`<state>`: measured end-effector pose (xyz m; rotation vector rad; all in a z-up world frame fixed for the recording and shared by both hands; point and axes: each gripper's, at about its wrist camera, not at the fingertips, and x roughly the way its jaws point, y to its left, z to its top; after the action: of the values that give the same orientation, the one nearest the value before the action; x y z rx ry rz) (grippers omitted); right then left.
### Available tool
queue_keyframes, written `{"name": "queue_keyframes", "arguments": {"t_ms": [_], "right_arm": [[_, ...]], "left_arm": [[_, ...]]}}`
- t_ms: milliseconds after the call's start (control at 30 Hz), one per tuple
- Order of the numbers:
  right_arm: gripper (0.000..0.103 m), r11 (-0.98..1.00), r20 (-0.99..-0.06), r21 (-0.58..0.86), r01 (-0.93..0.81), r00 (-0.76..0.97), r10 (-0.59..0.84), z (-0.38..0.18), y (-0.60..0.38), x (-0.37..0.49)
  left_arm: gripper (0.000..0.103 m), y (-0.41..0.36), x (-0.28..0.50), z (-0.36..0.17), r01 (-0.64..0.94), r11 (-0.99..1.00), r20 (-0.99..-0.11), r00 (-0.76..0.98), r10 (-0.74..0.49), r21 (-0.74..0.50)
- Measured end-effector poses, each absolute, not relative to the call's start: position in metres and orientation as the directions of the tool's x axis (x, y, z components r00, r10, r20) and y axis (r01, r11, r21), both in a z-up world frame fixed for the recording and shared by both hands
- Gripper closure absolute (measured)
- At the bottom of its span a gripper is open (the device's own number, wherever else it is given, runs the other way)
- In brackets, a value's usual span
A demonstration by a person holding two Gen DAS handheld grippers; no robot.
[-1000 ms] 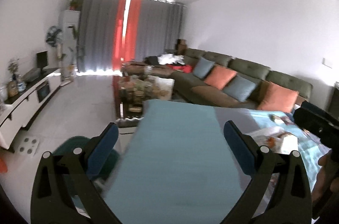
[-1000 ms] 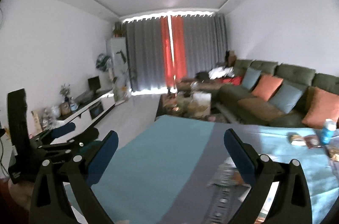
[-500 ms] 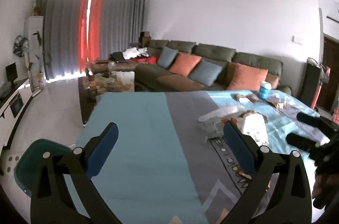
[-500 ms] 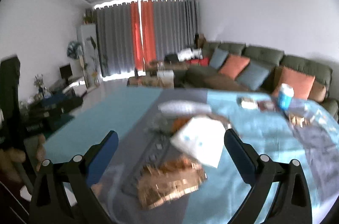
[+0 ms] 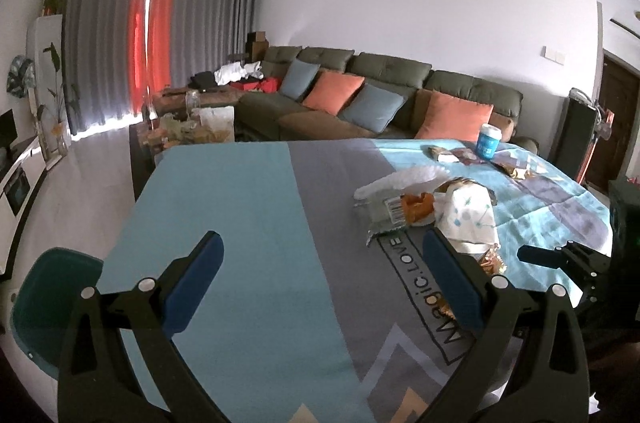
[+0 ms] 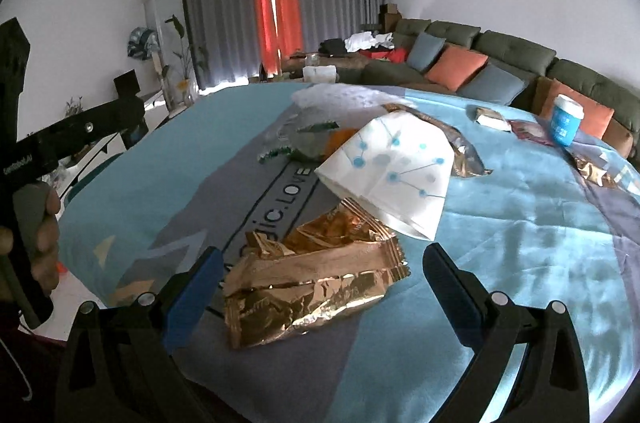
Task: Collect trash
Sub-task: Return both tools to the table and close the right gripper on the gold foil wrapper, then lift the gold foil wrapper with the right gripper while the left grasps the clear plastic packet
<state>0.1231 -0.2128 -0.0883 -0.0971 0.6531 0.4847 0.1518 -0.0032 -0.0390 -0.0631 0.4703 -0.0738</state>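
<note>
1. The right gripper [image 6: 318,287] hangs low over the table's near edge, its blue-padded fingers [image 6: 196,287] spread wide and holding nothing.
2. Between those fingers lies a crumpled gold foil wrapper [image 6: 308,283], flat on the tablecloth [image 6: 520,243]; its long axis runs left to right across the view, the crimped end pointing right.
3. Just beyond it, overlapping its far edge, rests a white paper bag with blue dots [image 6: 394,171], its open mouth towards the camera and its narrow end pointing away.
4. Behind the bag lie a clear plastic wrapper [image 6: 304,139] and a second gold wrapper [image 6: 460,151], its length running away to the right.
5. Farther right stand one blue-and-white cup [image 6: 565,121], two small snack packets [image 6: 490,115] beside it, and a third gold wrapper [image 6: 592,171].
6. The left gripper [image 5: 320,287] hovers over bare cloth to the left of the pile, fingers equally wide apart and empty.
7. A teal chair [image 5: 52,299] sits at the table's left side.
8. Beyond the table stands a green sofa [image 5: 392,71] with four cushions, two orange and two blue.
</note>
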Motion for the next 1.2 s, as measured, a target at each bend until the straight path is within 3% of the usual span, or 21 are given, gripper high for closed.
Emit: {"name": "queue_keyframes", "arguments": {"t_ms": [333,467,633,833,900,967,1200], "right_arm": [[0.007,0.867,-0.662,0.061,-0.495,0.630,0.406,-0.101,-0.203,0.135],[0.026,0.870,-0.674,0.108,-0.481,0.607,0.420,-0.105,-0.207,0.141],[0.036,0.866,-0.667,0.156,-0.475,0.596,0.447,-0.101,-0.212,0.141],[0.065,0.852,-0.657,0.238,-0.467,0.568,0.495,-0.097,-0.220,0.142],[0.086,0.853,-0.653,0.242,-0.463,0.572,0.496,-0.096,-0.220,0.141],[0.094,0.849,-0.651,0.257,-0.462,0.566,0.505,-0.095,-0.221,0.142],[0.097,0.849,-0.631,0.267,-0.456,0.583,0.511,-0.087,-0.229,0.138]], "left_arm": [[0.005,0.000,0.163,-0.045,0.055,0.995,-0.473,0.876,-0.091,-0.089],[0.005,-0.004,0.171,-0.047,0.070,0.994,-0.483,0.869,-0.104,-0.087],[0.005,-0.015,0.183,-0.047,0.110,0.991,-0.484,0.865,-0.132,-0.073],[0.005,-0.031,0.195,-0.045,0.162,0.986,-0.480,0.862,-0.164,-0.047],[0.005,-0.034,0.198,-0.046,0.173,0.984,-0.484,0.858,-0.170,-0.039],[0.005,-0.038,0.202,-0.049,0.184,0.982,-0.498,0.850,-0.174,-0.030],[0.005,-0.053,0.224,-0.058,0.226,0.974,-0.547,0.812,-0.204,-0.028]]}}
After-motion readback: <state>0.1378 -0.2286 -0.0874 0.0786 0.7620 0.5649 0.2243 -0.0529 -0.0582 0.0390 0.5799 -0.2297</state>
